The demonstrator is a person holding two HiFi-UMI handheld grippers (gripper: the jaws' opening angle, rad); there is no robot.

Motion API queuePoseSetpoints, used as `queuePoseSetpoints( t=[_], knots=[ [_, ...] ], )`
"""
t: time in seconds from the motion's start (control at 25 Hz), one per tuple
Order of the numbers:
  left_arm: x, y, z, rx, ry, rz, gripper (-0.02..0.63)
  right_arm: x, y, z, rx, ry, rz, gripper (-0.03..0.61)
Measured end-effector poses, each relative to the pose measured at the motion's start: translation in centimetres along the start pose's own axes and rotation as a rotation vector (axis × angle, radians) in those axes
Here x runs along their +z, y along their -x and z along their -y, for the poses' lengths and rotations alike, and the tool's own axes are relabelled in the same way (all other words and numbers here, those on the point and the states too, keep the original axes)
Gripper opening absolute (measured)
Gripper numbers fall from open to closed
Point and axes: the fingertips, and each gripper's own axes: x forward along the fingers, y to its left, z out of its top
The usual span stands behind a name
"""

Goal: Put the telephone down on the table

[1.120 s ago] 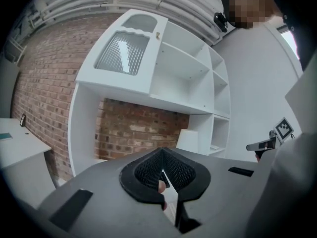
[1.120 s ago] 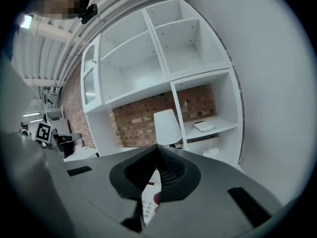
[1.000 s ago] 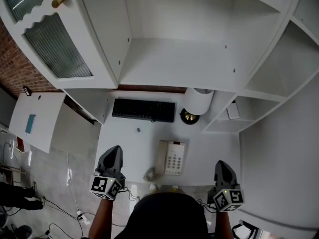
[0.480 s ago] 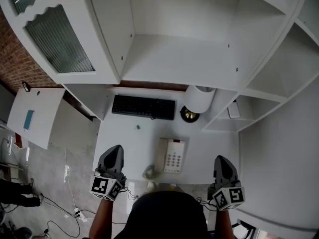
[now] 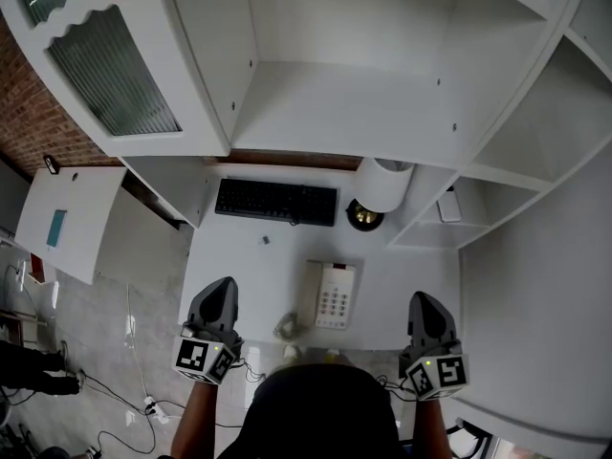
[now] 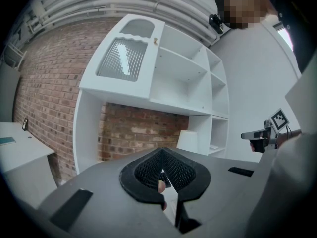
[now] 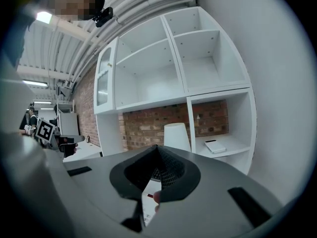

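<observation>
The white telephone [image 5: 331, 295] lies flat on the white desk [image 5: 249, 266], its handset resting along its left side. A coiled cord [image 5: 287, 329] trails off its near corner. My left gripper [image 5: 221, 287] hovers at the desk's near left edge, shut and holding nothing. My right gripper [image 5: 424, 301] is at the near right, also shut and holding nothing. Both are well clear of the telephone. In the left gripper view the dark jaws meet at the tip of the left gripper [image 6: 163, 174]. The right gripper [image 7: 157, 170] shows the same in its own view.
A black keyboard [image 5: 276, 202] lies at the back of the desk. A white-shaded lamp [image 5: 384, 185] on a brass base [image 5: 363, 216] stands to its right. A small dark item [image 5: 266, 240] sits mid-desk. White shelves rise behind, with a notebook [image 5: 449, 208] in a cubby and a glass-fronted door [image 5: 105, 65] at the left.
Only the head view has shifted a little. Both grippers and the telephone stay where they were.
</observation>
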Motion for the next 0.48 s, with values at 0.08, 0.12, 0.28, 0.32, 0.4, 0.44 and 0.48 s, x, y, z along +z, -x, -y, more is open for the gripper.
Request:
queuePoseSetpoints(
  t=[0.08,0.12,0.28,0.32,0.4,0.44,0.48],
  knots=[
    [0.1,0.0,0.2,0.002,0.004,-0.002,0.015,0.2,0.1,0.0,0.002,0.003,0.005,-0.003],
    [0.1,-0.1,0.3,0.001,0.002,-0.003,0.015,0.2,0.1,0.0,0.003,0.003,0.007,-0.003],
    [-0.5,0.0,0.6,-0.024,-0.009,-0.013,0.015,0.3,0.5,0.1,0.0,-0.002,0.011,-0.003],
    [-0.5,0.0,0.8,-0.035,-0.003,-0.016,0.015,0.3,0.6,0.1,-0.001,0.0,0.009,-0.003],
    [-0.2,-0.2,1.2,-0.043,0.016,-0.014,0.015,0.3,0.7,0.1,-0.005,-0.002,0.008,-0.003],
    [0.1,-0.4,1.2,-0.036,0.012,-0.01,0.015,0.3,0.8,0.1,-0.005,-0.009,0.009,-0.003],
    [0.1,-0.5,1.1,-0.026,-0.002,-0.011,0.015,0.3,0.8,0.0,-0.005,-0.015,0.011,-0.003]
  ],
)
